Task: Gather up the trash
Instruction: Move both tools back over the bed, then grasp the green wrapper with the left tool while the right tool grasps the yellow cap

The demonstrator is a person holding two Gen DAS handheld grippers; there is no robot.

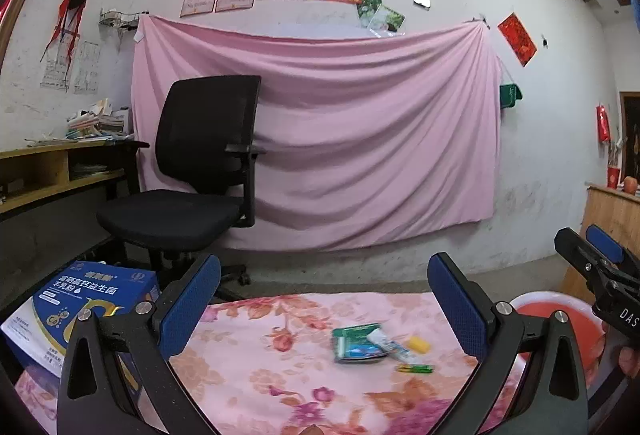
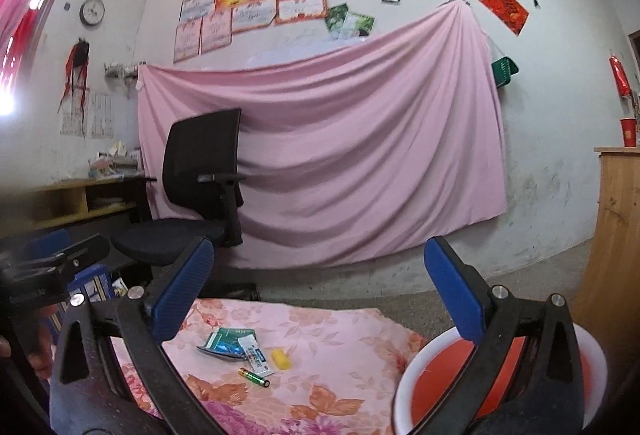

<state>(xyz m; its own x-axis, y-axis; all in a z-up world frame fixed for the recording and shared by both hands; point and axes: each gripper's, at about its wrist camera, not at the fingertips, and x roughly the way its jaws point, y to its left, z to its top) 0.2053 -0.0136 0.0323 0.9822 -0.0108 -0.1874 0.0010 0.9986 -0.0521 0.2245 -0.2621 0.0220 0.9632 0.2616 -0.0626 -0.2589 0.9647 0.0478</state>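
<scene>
On a pink floral cloth (image 1: 280, 367) (image 2: 340, 355) lie a green wrapper (image 1: 356, 343) (image 2: 224, 341), a small white tube (image 1: 390, 343) (image 2: 256, 353), a yellow block (image 1: 419, 344) (image 2: 281, 358) and a green battery (image 1: 414, 368) (image 2: 254, 377). My left gripper (image 1: 324, 299) hovers open above and before them, nothing between its blue pads. My right gripper (image 2: 320, 287) is open too, held over the cloth. A red basin with a white rim (image 2: 420, 355) (image 1: 532, 301) sits at the cloth's right edge, under the right finger. The right gripper's fingers (image 1: 600, 255) show at the left view's right edge.
A blue carton (image 1: 80, 311) stands at the cloth's left. Behind it are a black office chair (image 1: 200, 175) (image 2: 196, 187) and a wooden desk with papers (image 1: 48, 171). A pink sheet (image 1: 340, 139) hangs on the wall. A wooden cabinet (image 2: 616, 235) stands at the right.
</scene>
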